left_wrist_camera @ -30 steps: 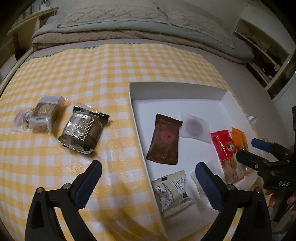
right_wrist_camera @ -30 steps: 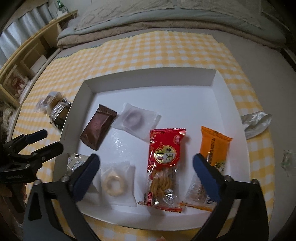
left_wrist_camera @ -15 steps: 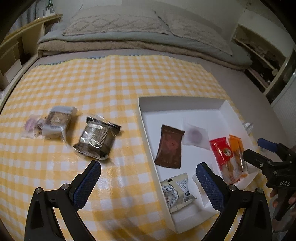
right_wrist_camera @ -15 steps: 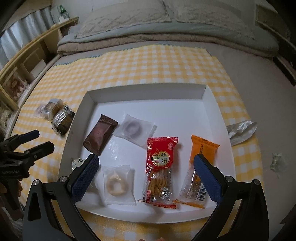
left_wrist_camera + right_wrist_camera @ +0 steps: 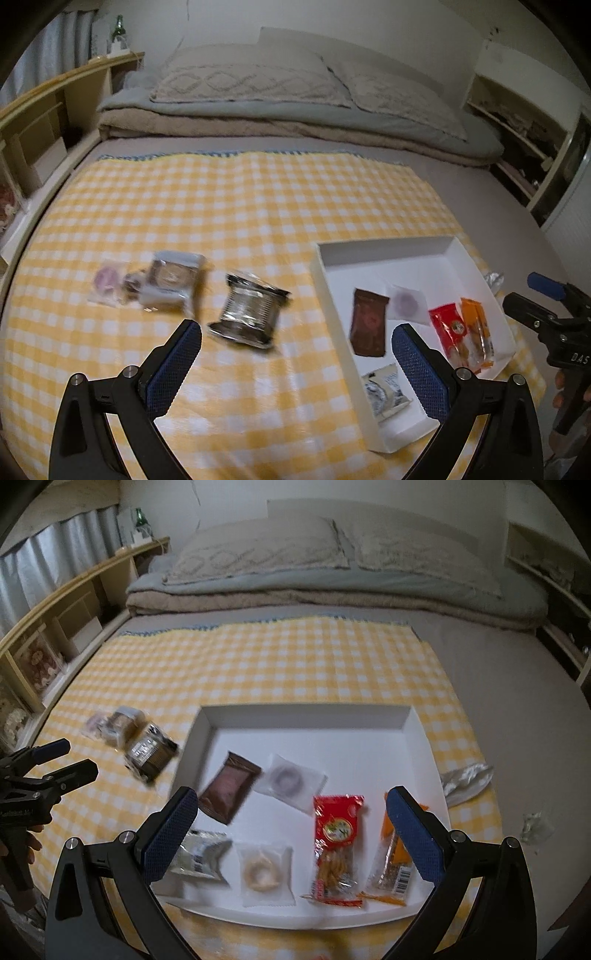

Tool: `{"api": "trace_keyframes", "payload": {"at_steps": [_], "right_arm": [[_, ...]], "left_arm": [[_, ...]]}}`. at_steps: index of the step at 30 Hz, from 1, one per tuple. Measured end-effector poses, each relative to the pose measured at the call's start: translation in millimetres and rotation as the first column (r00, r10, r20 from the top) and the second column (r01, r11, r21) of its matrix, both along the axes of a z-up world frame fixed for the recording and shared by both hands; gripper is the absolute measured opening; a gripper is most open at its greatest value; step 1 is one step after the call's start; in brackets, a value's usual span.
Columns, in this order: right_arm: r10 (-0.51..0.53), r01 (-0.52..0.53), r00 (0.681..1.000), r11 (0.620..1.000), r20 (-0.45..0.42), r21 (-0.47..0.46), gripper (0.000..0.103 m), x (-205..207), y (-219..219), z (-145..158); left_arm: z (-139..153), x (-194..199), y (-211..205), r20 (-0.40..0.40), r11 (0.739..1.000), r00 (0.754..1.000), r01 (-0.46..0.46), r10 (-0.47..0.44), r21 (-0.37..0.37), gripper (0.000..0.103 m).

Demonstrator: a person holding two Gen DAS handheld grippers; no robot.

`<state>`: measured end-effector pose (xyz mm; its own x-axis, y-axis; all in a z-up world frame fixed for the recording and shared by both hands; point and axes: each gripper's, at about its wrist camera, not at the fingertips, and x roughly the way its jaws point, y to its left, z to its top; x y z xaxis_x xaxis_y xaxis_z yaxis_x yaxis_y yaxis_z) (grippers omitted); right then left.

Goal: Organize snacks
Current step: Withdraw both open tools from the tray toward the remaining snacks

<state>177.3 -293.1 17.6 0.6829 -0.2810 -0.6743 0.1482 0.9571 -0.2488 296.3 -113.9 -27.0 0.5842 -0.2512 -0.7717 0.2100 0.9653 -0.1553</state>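
A white tray (image 5: 325, 280) (image 5: 306, 720) lies on the yellow checked cloth. In it are a brown packet (image 5: 369, 326) (image 5: 229, 788), a clear purple-ring packet (image 5: 290, 781), a red packet (image 5: 338, 845), an orange packet (image 5: 395, 867), a pale ring packet (image 5: 264, 871) and a white printed packet (image 5: 384, 389). Left of the tray lie a dark silver packet (image 5: 247, 312) (image 5: 147, 751), a grey packet (image 5: 171, 282) and a purple packet (image 5: 107, 280). My left gripper (image 5: 297, 369) is open and empty, above the cloth. My right gripper (image 5: 288, 843) is open and empty, above the tray.
Folded blankets and pillows (image 5: 258, 96) lie beyond the cloth. A wooden shelf (image 5: 55, 627) runs along the left. A crumpled silver wrapper (image 5: 467, 779) and a small scrap (image 5: 533, 823) lie right of the tray on the grey bed sheet.
Both grippers have risen and pulled back, so the tray and the packets look smaller and farther away. Nothing has been picked up or moved.
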Motion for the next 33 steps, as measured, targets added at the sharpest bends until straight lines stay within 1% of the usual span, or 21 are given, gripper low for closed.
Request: {"api": "trace_keyframes", "payload": {"at_steps": [6, 16, 20, 24, 28, 33], "right_arm": [[0.042, -0.042, 0.999, 0.999, 0.019, -0.003, 0.103, 10.6, 31.4, 5.2], [0.110, -0.110, 0.994, 0.994, 0.021, -0.002, 0.103, 32.0, 84.0, -1.2], [0.128, -0.129, 0.991, 0.992, 0.028, 0.014, 0.103, 41.4, 100.6, -1.1], [0.146, -0.147, 0.989, 0.989, 0.033, 0.032, 0.103, 54.7, 120.1, -2.3], [0.140, -0.142, 0.990, 0.988, 0.034, 0.061, 0.103, 70.9, 136.7, -10.1], [0.093, -0.095, 0.995, 0.978, 0.023, 0.186, 0.103, 96.0, 141.9, -26.4]], "left_arm": [[21.5, -9.7, 40.9, 0.039, 1.000, 0.999, -0.027, 0.027, 0.003, 0.103], [52.1, -27.9, 114.0, 0.087, 0.997, 0.993, -0.082, 0.081, 0.008, 0.103], [63.1, -32.8, 138.8, 0.105, 0.995, 0.990, -0.096, 0.095, 0.009, 0.103], [66.9, -30.9, 159.2, 0.110, 0.995, 0.989, -0.104, 0.102, 0.007, 0.103], [63.4, -20.4, 176.7, 0.102, 0.994, 0.989, -0.106, 0.105, 0.007, 0.103], [51.4, 13.4, 185.6, 0.079, 0.997, 0.994, -0.072, 0.073, -0.006, 0.103]]}}
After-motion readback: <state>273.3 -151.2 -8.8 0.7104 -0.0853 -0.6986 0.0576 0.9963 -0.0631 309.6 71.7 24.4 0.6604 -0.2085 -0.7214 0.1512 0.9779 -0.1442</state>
